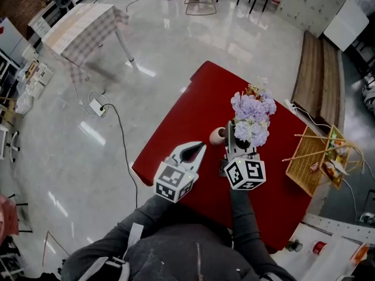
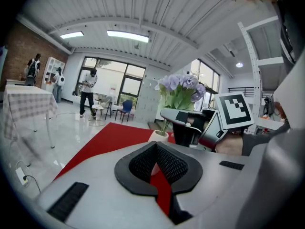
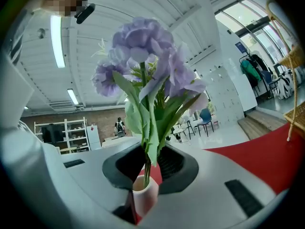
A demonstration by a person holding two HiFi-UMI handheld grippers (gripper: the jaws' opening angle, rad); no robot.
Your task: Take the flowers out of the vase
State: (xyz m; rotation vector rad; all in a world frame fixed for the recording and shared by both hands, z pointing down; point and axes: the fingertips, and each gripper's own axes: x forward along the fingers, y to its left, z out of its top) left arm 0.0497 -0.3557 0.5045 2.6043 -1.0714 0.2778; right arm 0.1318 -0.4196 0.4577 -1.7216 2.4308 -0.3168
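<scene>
I have the right tongs [image 3: 145, 163] closed narrow on the flowers [image 3: 148, 92]. In the right gripper view the green stems and leaves run straight up through the centre of the frame between the two dark pads, which press in on them from either side. The bunch stands upright along its length, with the purple heads at the top of the frame and the stem ends going down into the small pale vase [image 3: 143, 197] at the bottom centre. The stems are in the vase, not yet out of it.

In the head view the vase [image 1: 217, 136] sits on the red table [image 1: 193, 98] near the middle of the frame. The blooms [image 1: 253, 115] spread up and to the right of it, just above the right tongs [image 1: 234, 133].

My left tongs [image 1: 198, 149] hang just left of the vase and do not touch it. In the left gripper view their jaws [image 2: 157, 163] are drawn together with nothing between them, and only a slit of red table shows through. The flowers [image 2: 180, 87] and vase [image 2: 158, 136] stand beyond, right of centre.
</scene>
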